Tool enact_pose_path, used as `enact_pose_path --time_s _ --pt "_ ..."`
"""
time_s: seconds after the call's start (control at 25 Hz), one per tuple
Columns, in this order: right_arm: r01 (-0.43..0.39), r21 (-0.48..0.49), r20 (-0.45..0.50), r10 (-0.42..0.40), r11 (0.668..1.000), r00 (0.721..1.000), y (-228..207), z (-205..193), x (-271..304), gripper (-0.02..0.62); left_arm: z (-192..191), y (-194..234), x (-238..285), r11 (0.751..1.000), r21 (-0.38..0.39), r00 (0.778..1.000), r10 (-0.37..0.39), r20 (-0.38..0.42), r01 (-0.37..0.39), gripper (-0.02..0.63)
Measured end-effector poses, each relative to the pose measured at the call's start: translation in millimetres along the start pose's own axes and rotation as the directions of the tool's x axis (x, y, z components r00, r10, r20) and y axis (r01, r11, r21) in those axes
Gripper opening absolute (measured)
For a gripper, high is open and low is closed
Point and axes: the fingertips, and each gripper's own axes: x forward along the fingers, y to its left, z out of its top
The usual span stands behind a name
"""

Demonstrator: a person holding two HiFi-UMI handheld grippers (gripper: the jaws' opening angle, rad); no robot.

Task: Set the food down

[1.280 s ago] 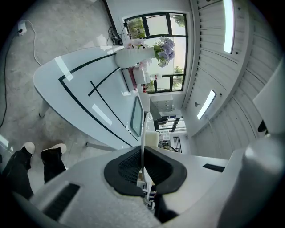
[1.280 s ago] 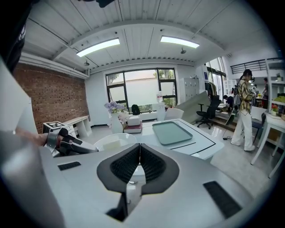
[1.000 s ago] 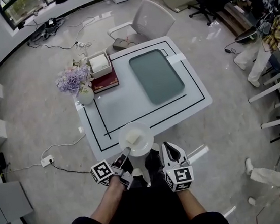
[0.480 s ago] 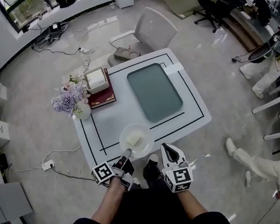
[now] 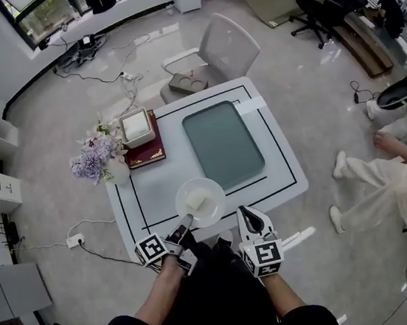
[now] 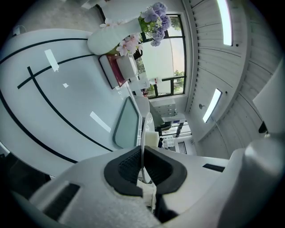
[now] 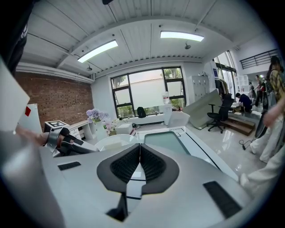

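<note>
A round white plate [image 5: 200, 201] bearing a pale block of food [image 5: 197, 204] is pinched by its rim in the closed left hand-held gripper [image 5: 185, 224], just ahead of it over the worktop's [image 5: 155, 190] near edge. The pads' clamp on the rim is shown only in the left gripper view. The right hand-held gripper [image 5: 243, 215] is closed on nothing.

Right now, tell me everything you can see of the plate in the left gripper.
The plate is white, round and shallow, glossy-looking. A pale block of food sits near its middle. The left gripper is shut on its near rim, pressing both faces. It looks roughly level, at the near edge of the white table. Whether it touches the table I cannot tell.
</note>
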Motion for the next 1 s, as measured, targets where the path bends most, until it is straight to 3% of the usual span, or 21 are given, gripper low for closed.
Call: enact_pose_path --time_s 1.0 --pt "0.147 0.034 -0.040 -0.146 0.989 0.989 -55.5 22.6 41.4 0.009 57.0 5.6 120.7 1.000 0.027 0.993 0.013 -0.115 -0.010 0.011"
